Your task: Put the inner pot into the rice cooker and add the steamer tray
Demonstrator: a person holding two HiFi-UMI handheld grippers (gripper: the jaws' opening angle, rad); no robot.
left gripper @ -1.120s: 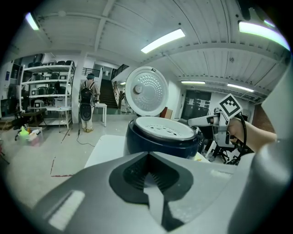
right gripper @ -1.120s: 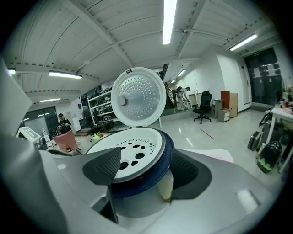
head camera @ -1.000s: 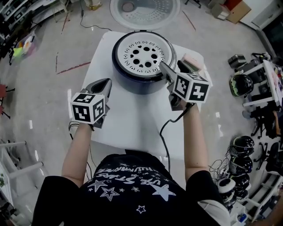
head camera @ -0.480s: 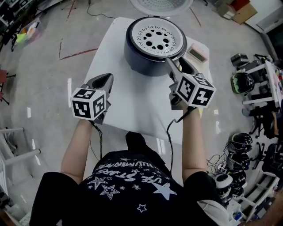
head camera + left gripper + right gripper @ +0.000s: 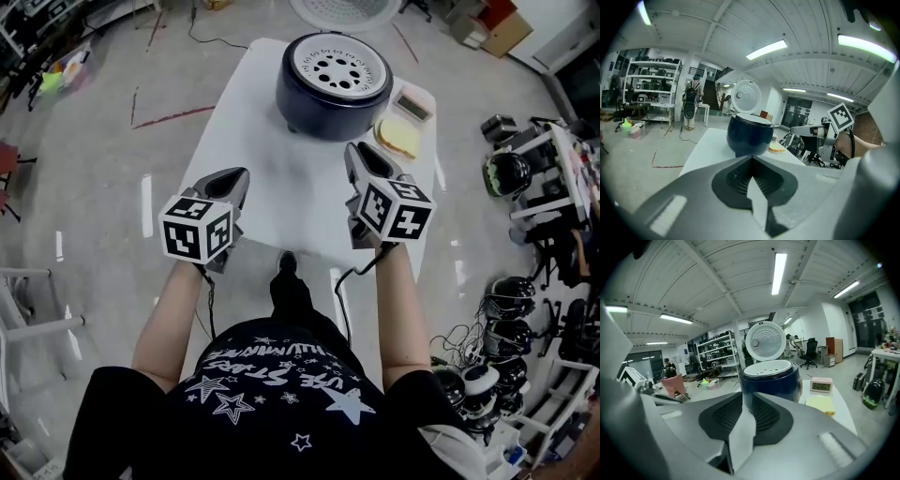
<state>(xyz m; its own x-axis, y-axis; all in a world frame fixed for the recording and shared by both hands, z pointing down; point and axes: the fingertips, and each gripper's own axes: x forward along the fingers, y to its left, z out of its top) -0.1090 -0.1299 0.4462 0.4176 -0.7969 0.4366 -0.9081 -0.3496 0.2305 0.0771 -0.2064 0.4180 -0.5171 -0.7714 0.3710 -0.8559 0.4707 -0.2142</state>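
The dark blue rice cooker (image 5: 330, 94) stands at the far end of the white table (image 5: 253, 141), its round lid (image 5: 342, 9) swung open behind it. The white steamer tray (image 5: 337, 67), pierced with round holes, sits in the cooker's top. The inner pot is hidden under it. My left gripper (image 5: 234, 176) hovers over the table's near left part, shut and empty. My right gripper (image 5: 356, 152) is shut and empty too, a short way in front of the cooker. The cooker (image 5: 749, 136) shows beyond my left gripper (image 5: 751, 159), and the cooker (image 5: 771, 380) again beyond my right gripper (image 5: 742, 401).
A pink clock (image 5: 412, 103) and a yellow sponge (image 5: 398, 138) lie to the right of the cooker. Helmets (image 5: 511, 173) and racks crowd the floor at the right. A cable (image 5: 342, 281) hangs off the table's near edge. A person (image 5: 693, 101) stands far off.
Both grippers have drawn back from the cooker toward the near edge. The right gripper, close by the tray's rim a second ago, is now well clear of it.
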